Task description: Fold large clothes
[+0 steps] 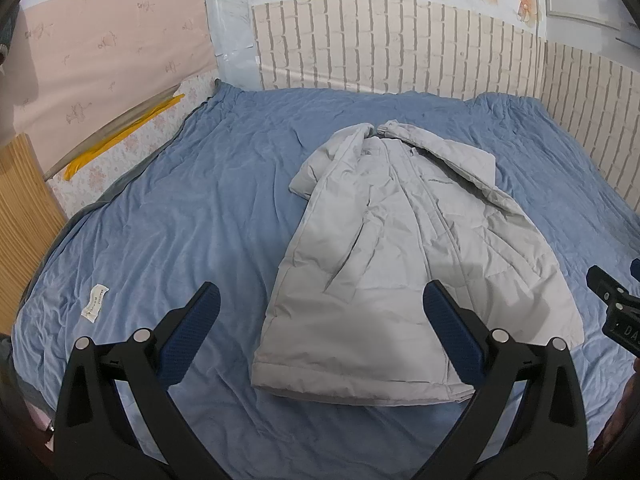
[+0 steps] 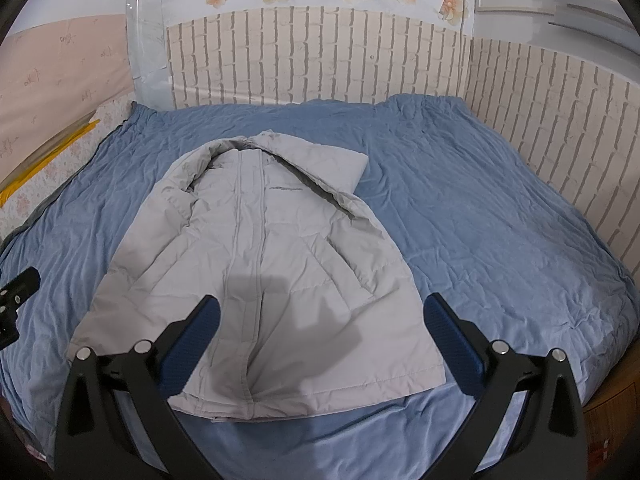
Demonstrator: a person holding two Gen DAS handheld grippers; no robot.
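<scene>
Your left gripper (image 1: 320, 320) hangs above the near part of the bed (image 1: 192, 208), jaws spread wide and holding nothing. Between them you see the bottom hem of the grey padded coat (image 1: 384, 232), which lies flat on the blue bedspread with its front up. The hem's left corner sits in the gap between the jaws, nearer the right one, and the right jaw's blue pad overlaps the coat's lower right part in this view (whether it touches the fabric cannot be told). Ahead of the jaws the coat runs away from you toward the brick-pattern wall (image 1: 400, 48), its collar farthest off and both sleeves folded in across the chest, cuffs meeting near the collar. A small white label (image 1: 95, 303) lies on the bedspread just outside the left jaw.

Your right gripper (image 2: 322, 322) also hovers with its jaws wide apart and empty. The coat (image 2: 256, 248) fills the space between and ahead of them, reaching past the left jaw; its right hem corner lies just inside the right jaw. Beyond the right jaw is bare bedspread.
</scene>
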